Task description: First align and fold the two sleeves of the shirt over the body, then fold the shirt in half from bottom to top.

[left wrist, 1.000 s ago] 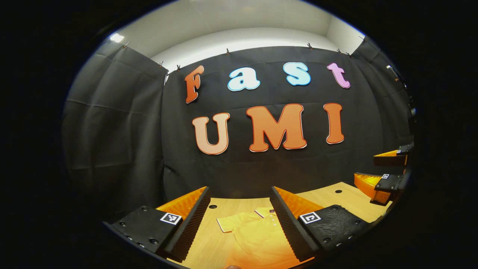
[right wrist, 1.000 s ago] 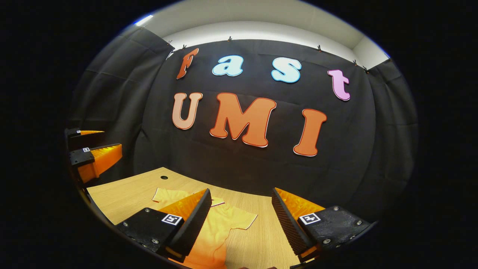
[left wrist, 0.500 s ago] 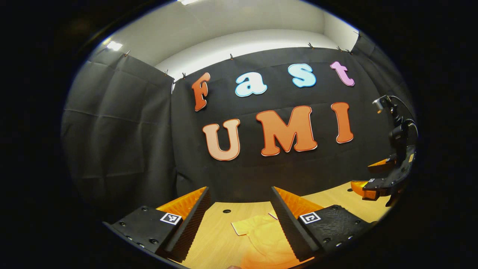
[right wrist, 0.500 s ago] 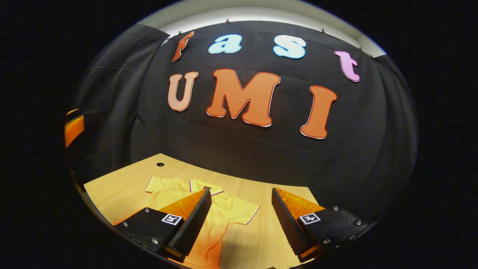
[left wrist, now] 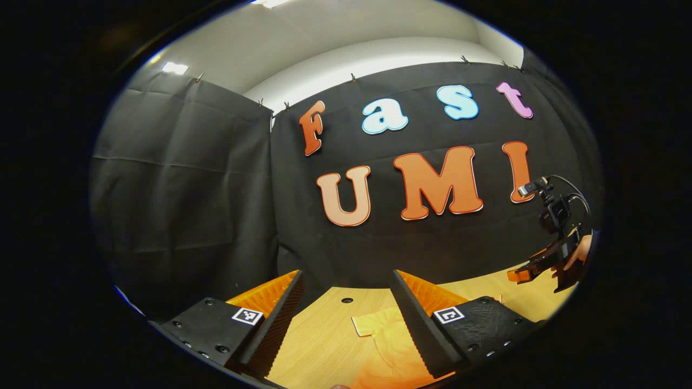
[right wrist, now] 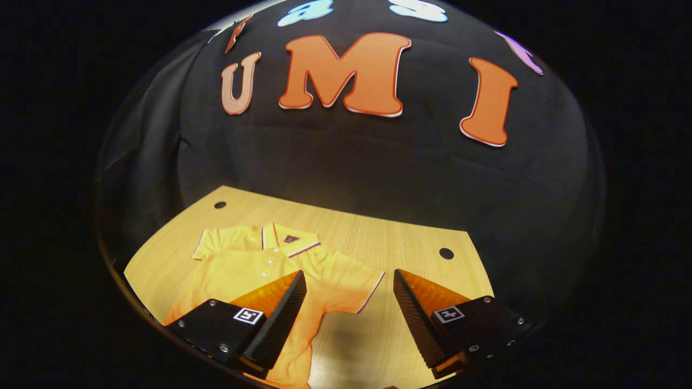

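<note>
Shirt first: a yellow-orange short-sleeved polo shirt [right wrist: 254, 270] with a striped collar lies flat and unfolded on the light wooden table [right wrist: 389, 237], collar toward the black cloth wall [right wrist: 378, 162], both sleeves spread out to its sides. The right gripper [right wrist: 348, 313] hangs above the shirt's right sleeve, jaws spread wide, holding nothing. The left gripper [left wrist: 346, 319] is likewise released and bare, raised above the shirt's left sleeve edge. In the left gripper view the right gripper appears far off, held by a hand [left wrist: 576, 256].
</note>
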A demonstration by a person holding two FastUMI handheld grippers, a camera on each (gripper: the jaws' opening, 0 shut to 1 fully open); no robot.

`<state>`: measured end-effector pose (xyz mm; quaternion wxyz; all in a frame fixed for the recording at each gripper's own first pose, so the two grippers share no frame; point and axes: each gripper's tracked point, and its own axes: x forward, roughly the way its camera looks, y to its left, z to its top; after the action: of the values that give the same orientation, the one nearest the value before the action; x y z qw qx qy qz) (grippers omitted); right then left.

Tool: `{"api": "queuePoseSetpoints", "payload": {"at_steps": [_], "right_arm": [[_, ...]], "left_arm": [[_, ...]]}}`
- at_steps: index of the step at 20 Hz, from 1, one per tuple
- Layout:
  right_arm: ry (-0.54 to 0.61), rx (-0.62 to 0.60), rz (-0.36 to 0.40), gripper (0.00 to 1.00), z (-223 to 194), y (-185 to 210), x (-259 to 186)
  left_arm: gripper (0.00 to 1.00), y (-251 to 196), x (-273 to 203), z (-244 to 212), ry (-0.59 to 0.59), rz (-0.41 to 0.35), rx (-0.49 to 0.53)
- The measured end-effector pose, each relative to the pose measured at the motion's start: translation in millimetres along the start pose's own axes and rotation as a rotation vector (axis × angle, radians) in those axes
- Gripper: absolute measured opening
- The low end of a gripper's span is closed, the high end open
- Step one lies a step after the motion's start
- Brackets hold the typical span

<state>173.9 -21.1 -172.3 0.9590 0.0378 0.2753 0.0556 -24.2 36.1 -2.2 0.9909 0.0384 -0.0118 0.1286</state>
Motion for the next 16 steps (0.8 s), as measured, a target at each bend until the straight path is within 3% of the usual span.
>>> {"api": "queuePoseSetpoints", "payload": {"at_steps": [7, 11, 16], "right_arm": [[0.21, 0.041, 0.014, 0.99, -48, -2, 70], [0.348, 0.102, 0.026, 0.99, -80, 2, 100], [0.46, 0.166, -0.014, 0.99, -94, -11, 135]], "left_arm": [[0.99, 20, -3, -12, 0.044, 0.095, 0.047], [0.99, 30, 19, -24, 0.085, 0.104, 0.054], [0.99, 27, 56, -37, 0.116, 0.073, 0.062]]}}
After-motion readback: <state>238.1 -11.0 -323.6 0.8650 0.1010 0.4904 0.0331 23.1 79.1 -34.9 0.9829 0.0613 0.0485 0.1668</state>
